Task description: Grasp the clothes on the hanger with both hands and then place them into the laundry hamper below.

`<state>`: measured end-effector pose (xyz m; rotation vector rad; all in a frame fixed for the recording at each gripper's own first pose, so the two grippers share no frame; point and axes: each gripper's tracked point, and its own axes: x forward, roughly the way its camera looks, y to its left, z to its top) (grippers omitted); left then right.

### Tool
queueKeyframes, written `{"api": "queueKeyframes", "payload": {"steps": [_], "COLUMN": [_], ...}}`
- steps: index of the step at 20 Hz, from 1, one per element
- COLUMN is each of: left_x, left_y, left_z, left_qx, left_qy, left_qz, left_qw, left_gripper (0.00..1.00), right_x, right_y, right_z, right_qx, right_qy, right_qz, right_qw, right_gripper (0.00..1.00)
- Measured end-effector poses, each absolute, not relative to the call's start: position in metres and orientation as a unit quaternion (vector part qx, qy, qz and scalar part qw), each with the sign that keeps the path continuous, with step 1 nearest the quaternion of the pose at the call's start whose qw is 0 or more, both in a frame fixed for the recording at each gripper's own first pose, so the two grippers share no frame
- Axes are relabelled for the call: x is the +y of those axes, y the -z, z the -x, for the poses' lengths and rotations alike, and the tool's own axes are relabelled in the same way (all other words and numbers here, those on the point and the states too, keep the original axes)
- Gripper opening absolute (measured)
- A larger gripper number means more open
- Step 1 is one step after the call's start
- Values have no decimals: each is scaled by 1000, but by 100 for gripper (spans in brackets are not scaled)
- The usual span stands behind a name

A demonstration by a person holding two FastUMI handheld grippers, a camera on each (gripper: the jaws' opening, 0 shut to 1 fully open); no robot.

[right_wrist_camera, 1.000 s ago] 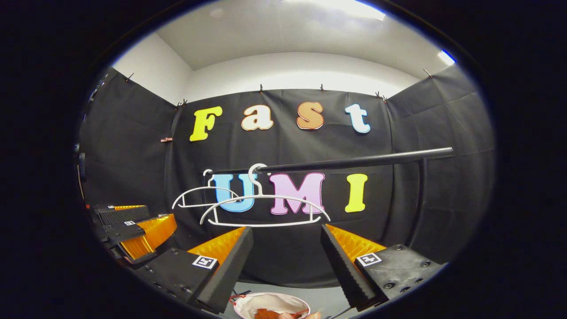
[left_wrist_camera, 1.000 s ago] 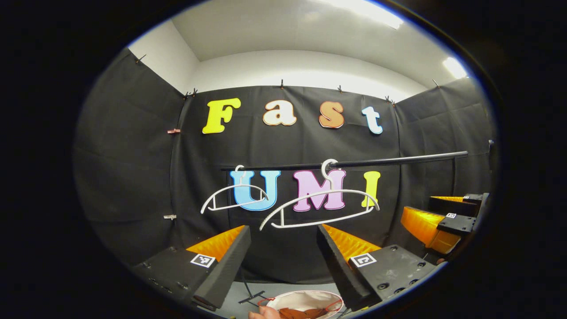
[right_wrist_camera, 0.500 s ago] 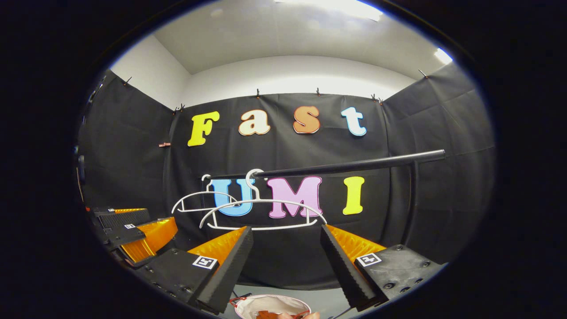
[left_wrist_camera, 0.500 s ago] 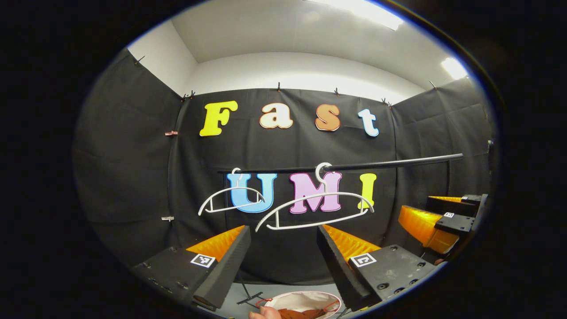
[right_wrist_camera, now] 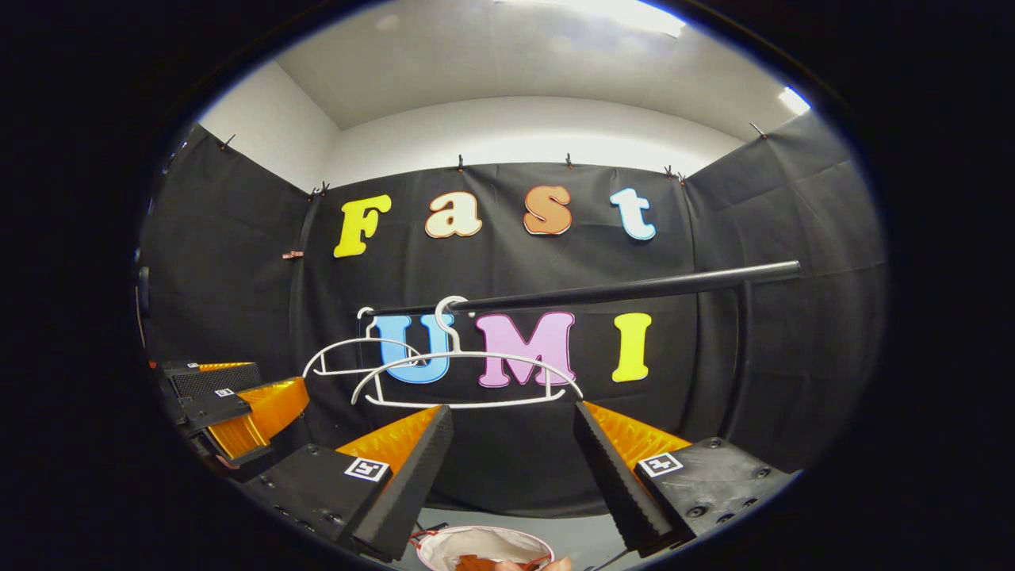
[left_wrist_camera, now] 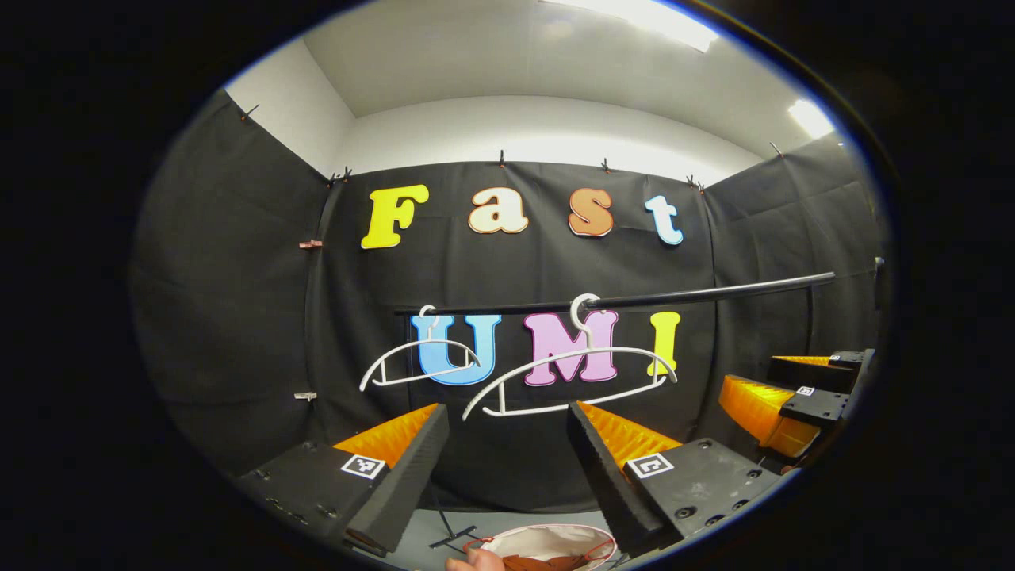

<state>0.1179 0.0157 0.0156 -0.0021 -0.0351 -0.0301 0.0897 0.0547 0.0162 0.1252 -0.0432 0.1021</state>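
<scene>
Two bare white hangers hang on the black rail (left_wrist_camera: 714, 290): a near hanger (left_wrist_camera: 571, 373) and a far hanger (left_wrist_camera: 416, 361); both are bare again in the right gripper view, near hanger (right_wrist_camera: 468, 373), far hanger (right_wrist_camera: 349, 355). Below, the round white laundry hamper (left_wrist_camera: 547, 541) holds brown clothes (left_wrist_camera: 539, 563); the hamper (right_wrist_camera: 484, 546) lies at the bottom edge. My left gripper (left_wrist_camera: 507, 444) is open with nothing between its fingers, below the near hanger. My right gripper (right_wrist_camera: 511, 444) is open too. The right gripper (left_wrist_camera: 793, 400) shows at right; the left gripper (right_wrist_camera: 230, 408) shows at left.
The rail's black upright post (right_wrist_camera: 741, 357) stands at the right in the right gripper view. A stand foot (left_wrist_camera: 452, 535) rests on the grey floor by the hamper. A fingertip (left_wrist_camera: 476, 561) shows at the bottom edge.
Both views have shifted only slightly; the hangers sway a little on the rail. The grippers stay open and the clothes stay in the hamper.
</scene>
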Motion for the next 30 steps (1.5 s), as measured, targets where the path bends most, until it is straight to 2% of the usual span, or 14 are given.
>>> {"api": "queueKeyframes", "payload": {"steps": [3, 4, 30], "left_x": [14, 13, 16], "left_y": [-16, -16, -15], "left_z": [-120, -120, -130], "left_qx": [-18, -19, -22], "left_qy": [14, 13, -5], "left_qz": [-2, -3, -7], "left_qw": [1000, 1000, 1000], "left_gripper": [94, 95, 95], "right_x": [52, 51, 56], "right_y": [-14, -13, -11], "right_z": [-92, -92, -107], "right_qx": [-20, -20, -20], "right_qy": [-49, -49, -65], "right_qz": [-61, -60, -55], "right_qw": [997, 997, 996], "right_gripper": [100, 98, 98]}}
